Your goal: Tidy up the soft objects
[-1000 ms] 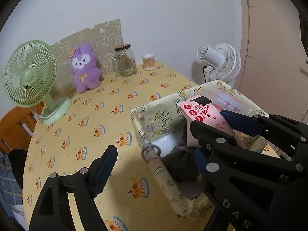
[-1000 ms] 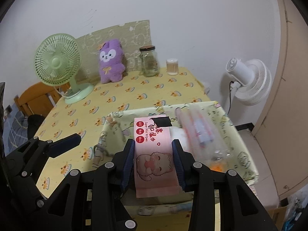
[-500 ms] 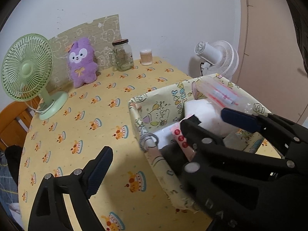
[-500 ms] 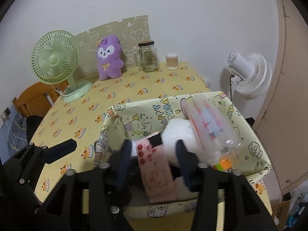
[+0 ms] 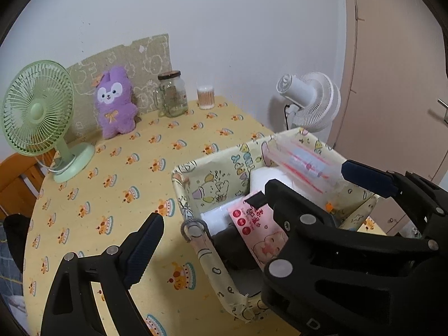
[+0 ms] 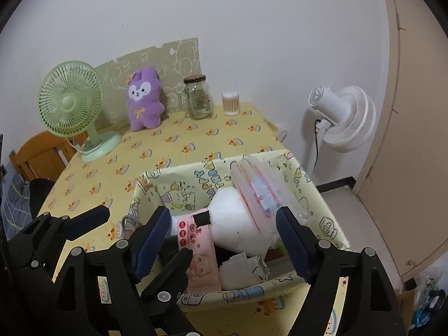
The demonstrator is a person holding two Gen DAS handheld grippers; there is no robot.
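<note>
Below the right gripper (image 6: pixel 224 232), whose jaws have just been opening wide and now grip nothing, the pink wipes pack (image 6: pixel 200 254) lies in the fabric basket (image 6: pixel 322 210); a careless retreat could snag the rim.

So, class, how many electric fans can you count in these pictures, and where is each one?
2. The green fan stands on the table's far left beside the purple plush; the white fan stands off the table's right side, by the wall. None seems hidden.
</note>
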